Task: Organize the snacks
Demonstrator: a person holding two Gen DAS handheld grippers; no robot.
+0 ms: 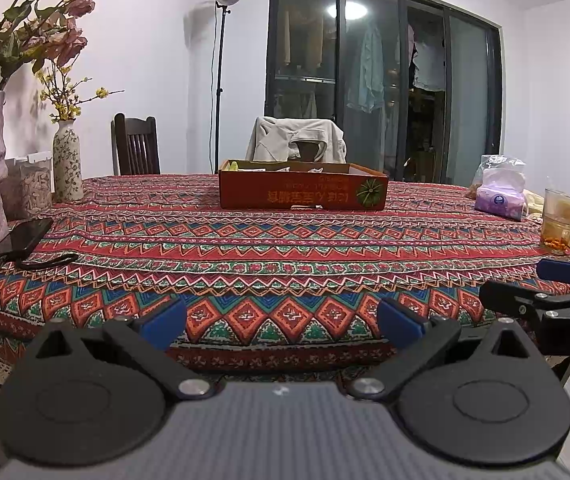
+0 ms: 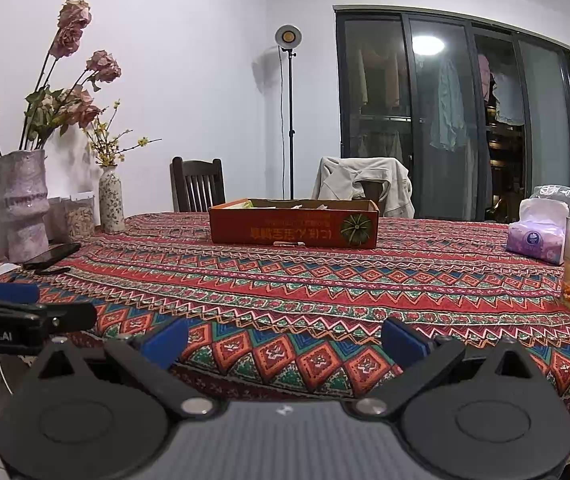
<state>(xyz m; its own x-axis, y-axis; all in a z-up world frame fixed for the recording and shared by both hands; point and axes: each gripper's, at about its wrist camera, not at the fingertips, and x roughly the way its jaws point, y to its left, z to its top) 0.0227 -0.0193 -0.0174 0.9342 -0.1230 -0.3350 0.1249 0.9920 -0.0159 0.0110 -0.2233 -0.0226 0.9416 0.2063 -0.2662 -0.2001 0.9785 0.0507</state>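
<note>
Left gripper (image 1: 281,326) and right gripper (image 2: 285,342) both spread wide, holding nothing, at the table's near edge, shallow cardboard box (image 1: 303,190) mid-table toward the far edge, its snacks (image 1: 231,166) mostly hidden behind the wall.

The left claw (image 1: 282,326) hangs at the near edge of the desk (image 1: 285,240), level, facing straight across it. Its blue fingertips (image 1: 164,324) stand wide apart with nothing between them.

The right claw (image 2: 285,342) hangs at the same near edge, also level, blue fingertips (image 2: 405,342) spread wide and gripping nothing.

The two sit side by side and close together: the right claw shows at the right border of the left wrist view, the left claw at the left border of the right wrist view. Both are short of the desk's middle, just above its near edge.
</note>
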